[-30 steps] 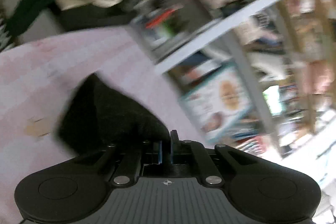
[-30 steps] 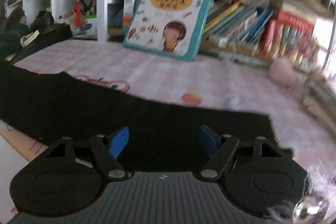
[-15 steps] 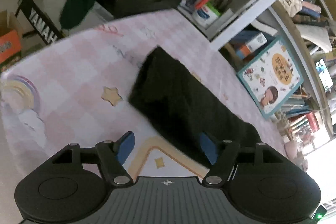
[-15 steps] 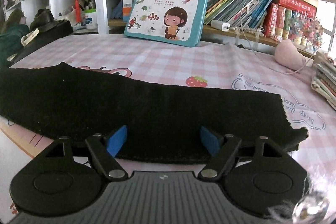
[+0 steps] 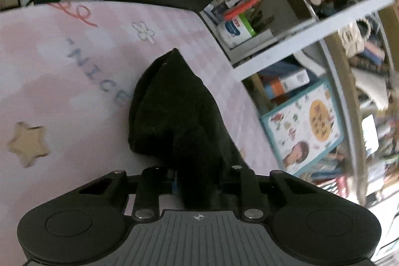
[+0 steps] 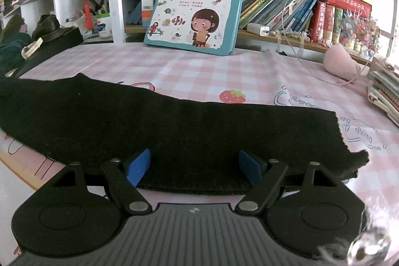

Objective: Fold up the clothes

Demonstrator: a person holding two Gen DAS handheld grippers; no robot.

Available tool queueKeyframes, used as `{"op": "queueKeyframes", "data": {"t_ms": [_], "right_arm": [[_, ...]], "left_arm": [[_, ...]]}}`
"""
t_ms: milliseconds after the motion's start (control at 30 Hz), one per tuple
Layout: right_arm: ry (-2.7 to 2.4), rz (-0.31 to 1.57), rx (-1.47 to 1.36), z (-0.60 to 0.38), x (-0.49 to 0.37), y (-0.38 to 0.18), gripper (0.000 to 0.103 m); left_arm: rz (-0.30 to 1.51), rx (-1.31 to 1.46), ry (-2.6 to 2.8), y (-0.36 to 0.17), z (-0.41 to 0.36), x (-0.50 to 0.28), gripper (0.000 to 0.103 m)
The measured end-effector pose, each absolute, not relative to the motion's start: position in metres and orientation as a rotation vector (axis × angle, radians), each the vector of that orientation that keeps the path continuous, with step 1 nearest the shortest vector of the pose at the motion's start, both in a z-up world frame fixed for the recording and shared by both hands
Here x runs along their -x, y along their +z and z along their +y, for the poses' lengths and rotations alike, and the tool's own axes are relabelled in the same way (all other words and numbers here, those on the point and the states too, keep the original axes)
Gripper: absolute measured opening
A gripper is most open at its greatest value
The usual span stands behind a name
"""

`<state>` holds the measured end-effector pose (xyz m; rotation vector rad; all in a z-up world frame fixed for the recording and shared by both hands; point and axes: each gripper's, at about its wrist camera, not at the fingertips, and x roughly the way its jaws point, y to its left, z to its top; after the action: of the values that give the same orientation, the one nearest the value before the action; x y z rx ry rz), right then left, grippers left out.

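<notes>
Black cloth (image 5: 174, 121) hiding left gripper (image 5: 199, 185) fingertips.

Right gripper (image 6: 193, 166) low over the tabletop (image 6: 212, 71), jaws spread wide, blue pads (image 6: 138, 166) showing on both sides with nothing between them. Stretched across just ahead lies the black knitted garment (image 6: 174, 126), a long flat folded band running from the left edge to a ragged end on the right, lying on the pink checked tablecloth (image 6: 249, 76). A strawberry print (image 6: 232, 96) peeks out just beyond its far edge. Behind, a teal children's picture book (image 6: 197, 6) leans upright against the bookshelf (image 6: 299, 9), rows of books slanting beside it. A pink soft toy (image 6: 340, 61) sits at the far right, near a stack of books (image 6: 384, 91).
</notes>
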<state>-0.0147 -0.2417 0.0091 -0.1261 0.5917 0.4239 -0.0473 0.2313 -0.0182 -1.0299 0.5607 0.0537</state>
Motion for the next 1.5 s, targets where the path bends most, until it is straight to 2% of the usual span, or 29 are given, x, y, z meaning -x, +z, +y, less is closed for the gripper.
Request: {"op": "queueKeyframes", "data": {"t_ms": [233,400,500,567,633,667,800,900,933,1000,1033,1133,1200,1300,1367,1500], "right_arm": [[0.417,0.599,0.120,-0.241,0.013,0.009,0.079],[0.417,0.600,0.121,-0.240,0.012,0.009,0.079],[0.419,0.601,0.120,-0.241,0.012,0.009,0.080],[0.420,0.601,0.123,-0.241,0.011,0.009,0.080],[0.420,0.601,0.125,-0.240,0.011,0.009,0.080],[0.421,0.602,0.125,-0.241,0.010,0.010,0.080],[0.423,0.603,0.126,-0.241,0.007,0.010,0.080],[0.423,0.602,0.127,-0.241,0.008,0.009,0.080],[0.423,0.602,0.127,-0.241,0.008,0.009,0.080],[0.423,0.602,0.127,-0.241,0.009,0.009,0.080],[0.422,0.602,0.126,-0.240,0.009,0.009,0.080],[0.422,0.603,0.125,-0.240,0.009,0.009,0.080],[0.422,0.604,0.126,-0.240,0.009,0.009,0.081],[0.421,0.604,0.129,-0.239,0.009,0.009,0.081],[0.421,0.604,0.128,-0.239,0.009,0.009,0.081],[0.421,0.604,0.131,-0.239,0.010,0.009,0.081]], "left_arm": [[0.388,0.705,-0.041,0.047,0.186,0.071,0.019],[0.527,1.059,0.034,-0.007,0.226,0.072,0.018],[0.523,1.107,0.018,-0.017,0.225,0.074,0.021],[0.538,1.084,0.014,-0.016,0.222,0.069,0.038],[0.554,1.061,0.010,-0.015,0.219,0.064,0.049],[0.562,1.049,0.008,-0.014,0.217,0.062,0.053],[0.583,1.009,0.005,-0.013,0.212,0.052,0.054],[0.558,1.002,0.019,-0.014,0.210,0.050,0.050],[0.551,0.994,0.026,-0.014,0.210,0.048,0.045],[0.550,0.958,0.063,-0.017,0.207,0.046,0.025],[0.544,0.955,0.067,-0.019,0.207,0.047,0.019],[0.522,0.898,0.085,-0.014,0.200,0.051,0.016],[0.468,0.702,0.070,0.012,0.179,0.059,0.016],[0.447,0.739,0.003,0.024,0.181,0.064,0.017],[0.478,0.938,0.000,0.006,0.205,0.065,0.017],[0.535,1.027,0.045,-0.021,0.220,0.065,0.017]]}}
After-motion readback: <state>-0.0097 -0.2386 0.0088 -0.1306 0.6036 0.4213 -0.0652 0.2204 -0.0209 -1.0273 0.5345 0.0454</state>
